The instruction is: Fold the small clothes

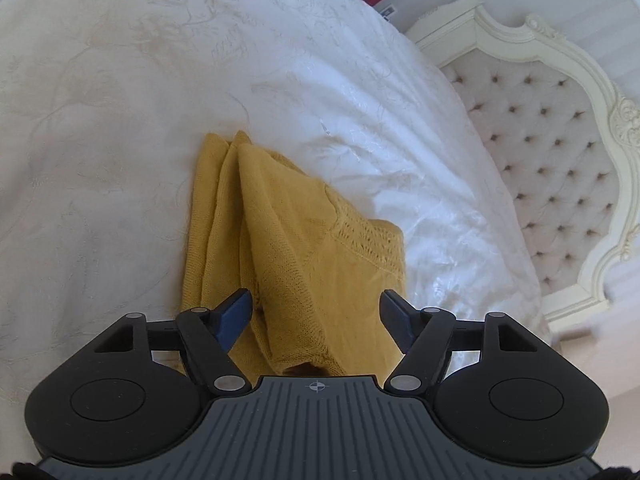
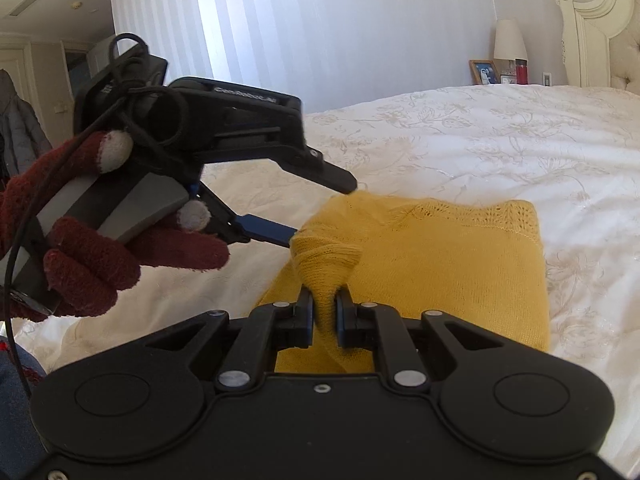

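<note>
A mustard-yellow knitted garment [image 1: 304, 248] lies bunched and partly folded on the white bedspread [image 1: 120, 120]. My left gripper [image 1: 316, 298] is open, its blue-padded fingers standing wide on either side of a raised fold without pressing it. In the right wrist view the same garment [image 2: 440, 264] spreads to the right, and my right gripper [image 2: 325, 294] is shut on a twisted bunch of its near edge. The left gripper [image 2: 323, 210], held by a hand in a dark red glove [image 2: 80, 256], hovers at the garment's left end with its jaws apart.
The embroidered bedspread [image 2: 480, 136] extends all around the garment. A tufted cream headboard [image 1: 552, 160] rises at the right. Beyond the bed stand a lamp [image 2: 509, 40], a picture frame [image 2: 484, 72] and a red bottle [image 2: 521, 71]. Striped curtains hang behind.
</note>
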The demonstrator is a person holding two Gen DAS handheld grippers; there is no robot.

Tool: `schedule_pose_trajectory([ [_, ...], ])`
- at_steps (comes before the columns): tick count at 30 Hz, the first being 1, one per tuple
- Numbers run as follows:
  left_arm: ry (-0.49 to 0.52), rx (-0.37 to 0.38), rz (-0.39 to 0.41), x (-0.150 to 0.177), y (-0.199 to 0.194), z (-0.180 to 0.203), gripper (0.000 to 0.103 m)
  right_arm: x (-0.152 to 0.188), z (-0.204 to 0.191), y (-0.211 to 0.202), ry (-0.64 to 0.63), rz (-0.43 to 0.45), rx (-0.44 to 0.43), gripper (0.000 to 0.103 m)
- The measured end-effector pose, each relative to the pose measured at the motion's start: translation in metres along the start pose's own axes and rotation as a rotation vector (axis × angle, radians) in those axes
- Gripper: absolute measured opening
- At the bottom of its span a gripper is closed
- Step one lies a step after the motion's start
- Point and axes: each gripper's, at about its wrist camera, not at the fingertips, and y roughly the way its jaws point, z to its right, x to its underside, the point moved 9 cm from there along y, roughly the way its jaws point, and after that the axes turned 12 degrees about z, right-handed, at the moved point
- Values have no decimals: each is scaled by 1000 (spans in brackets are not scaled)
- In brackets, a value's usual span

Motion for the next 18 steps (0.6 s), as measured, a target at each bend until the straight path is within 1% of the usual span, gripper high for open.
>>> schedule_pose_trajectory([
  [3, 9, -14, -23, 3, 13, 3, 69, -3, 2, -1, 3, 8, 0, 19],
  [6, -4, -35, -38, 1, 26, 0, 69, -1, 2, -2, -5, 5, -4, 19],
  [8, -28, -31, -22, -3, 32, -3, 69, 0, 1, -3, -12, 3, -7, 19],
  [10, -57, -28, 29, -10, 36, -7, 67, 1, -1, -3, -24, 2, -8, 19],
  [11, -74, -44, 46, -14, 36, -11, 63, 2, -3, -3, -29, 0, -9, 19],
  [12, -77, -51, 46, -17, 38, -13, 42, 2, -4, -2, -35, -2, -10, 19],
  [13, -65, -57, 38, -18, 40, -15, 25, 3, -6, -1, -40, -5, -11, 19],
  [14, -32, -63, 21, -20, 41, -14, 8, 4, -7, 0, -44, -9, -10, 19],
  [15, 2, -57, 16, -22, 39, -11, 8, 6, -9, 0, -46, -12, -10, 19],
  [18, 193, -3, 43, -34, 23, 12, 8, 5, -13, -2, -62, 11, 4, 19],
])
